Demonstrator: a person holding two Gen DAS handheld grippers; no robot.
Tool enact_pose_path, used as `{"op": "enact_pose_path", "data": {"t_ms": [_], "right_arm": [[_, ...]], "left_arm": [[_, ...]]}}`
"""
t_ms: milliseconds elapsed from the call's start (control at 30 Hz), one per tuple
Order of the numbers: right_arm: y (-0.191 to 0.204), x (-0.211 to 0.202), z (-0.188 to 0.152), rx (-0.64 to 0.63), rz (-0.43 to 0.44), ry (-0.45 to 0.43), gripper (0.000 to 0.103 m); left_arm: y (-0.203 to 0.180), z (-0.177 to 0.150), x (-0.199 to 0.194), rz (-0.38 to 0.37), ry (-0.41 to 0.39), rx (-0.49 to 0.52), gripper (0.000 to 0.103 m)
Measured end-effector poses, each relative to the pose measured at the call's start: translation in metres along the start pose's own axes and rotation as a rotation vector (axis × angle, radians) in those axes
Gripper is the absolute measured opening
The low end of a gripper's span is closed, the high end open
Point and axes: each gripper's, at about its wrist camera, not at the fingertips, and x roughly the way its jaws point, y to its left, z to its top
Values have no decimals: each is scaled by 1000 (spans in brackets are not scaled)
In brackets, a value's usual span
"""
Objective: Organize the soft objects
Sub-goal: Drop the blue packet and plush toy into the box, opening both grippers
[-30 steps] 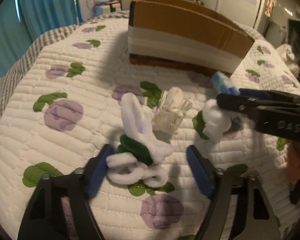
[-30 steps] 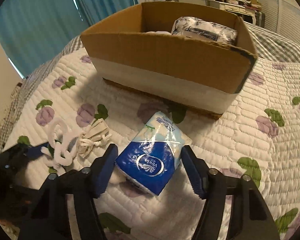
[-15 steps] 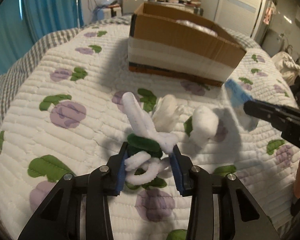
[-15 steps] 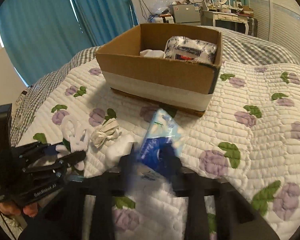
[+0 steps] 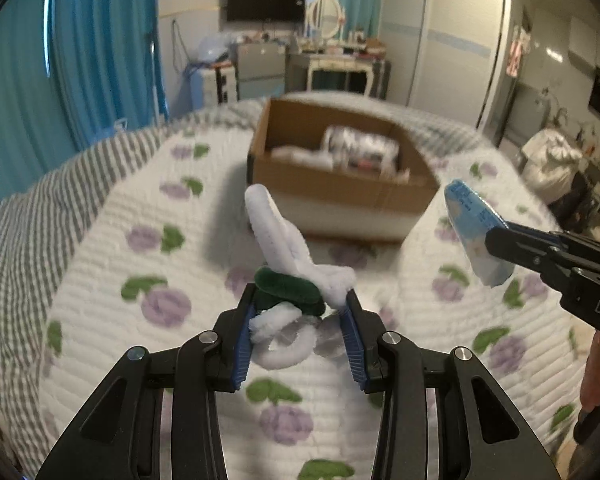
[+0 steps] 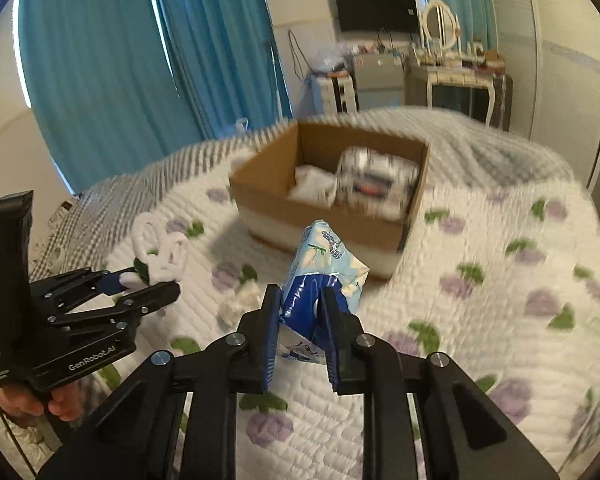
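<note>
My left gripper [image 5: 300, 300] is shut on a white and green fuzzy pipe-cleaner toy [image 5: 288, 268] and holds it above the quilt; it also shows in the right wrist view [image 6: 160, 248]. My right gripper [image 6: 300, 296] is shut on a blue and white tissue pack [image 6: 324, 264], lifted off the bed; the pack shows at the right of the left wrist view [image 5: 472, 224]. The open cardboard box [image 5: 340, 192] stands ahead on the bed and holds a patterned soft pack [image 6: 376, 180] and white cloth [image 6: 312, 184].
A white quilt with purple flowers [image 5: 140, 240] covers the bed. Small white soft items [image 6: 240, 300] lie on the quilt between the grippers. Blue curtains hang at the left, and a dresser, mirror and wardrobe stand behind the bed.
Both grippers closed on their objects and lifted them off the quilt. The views rose and now look down into the box.
</note>
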Motion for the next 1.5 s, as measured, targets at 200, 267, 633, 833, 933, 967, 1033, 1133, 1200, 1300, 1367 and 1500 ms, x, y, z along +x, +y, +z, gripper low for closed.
{"op": "enact_pose_path", "data": {"t_ms": [200,267,633,833,933,967,1033,1133,1200,1300,1367,1500], "right_arm": [[4,-29,51,-54,-17,-98,19],[1,-34,68,-62,-18,-123,19],[-28,7,141,-60,-47,-176,19],[-52,77,145,-42,-42,-91,19],[-62,110,139,-31,-34,-38,19],[-65,121,136,-27,-29,-15,19],[-70,138,128,-27,-40,17,19],[-75,154,116,-26,-45,55,20],[-77,164,111,-28,-42,81,21],[-78,169,107,-25,-57,100,25],[-80,164,109,-6,-61,86,31],[-79,134,116,19,-87,16,57]], "left_arm": [[-7,48,-18,-12,-100,23,39],[-9,66,-21,-7,-133,27,39],[-11,144,37,-14,-168,56,39],[-3,155,98,4,-109,62,39],[0,153,127,6,-72,71,39],[0,152,136,8,-60,75,39],[1,148,149,17,-40,82,39],[4,142,159,0,-23,82,39],[2,141,162,-9,-22,91,39],[-5,138,163,1,-38,146,41],[-12,137,161,33,-45,177,48],[-11,145,145,74,-87,160,86]]}}
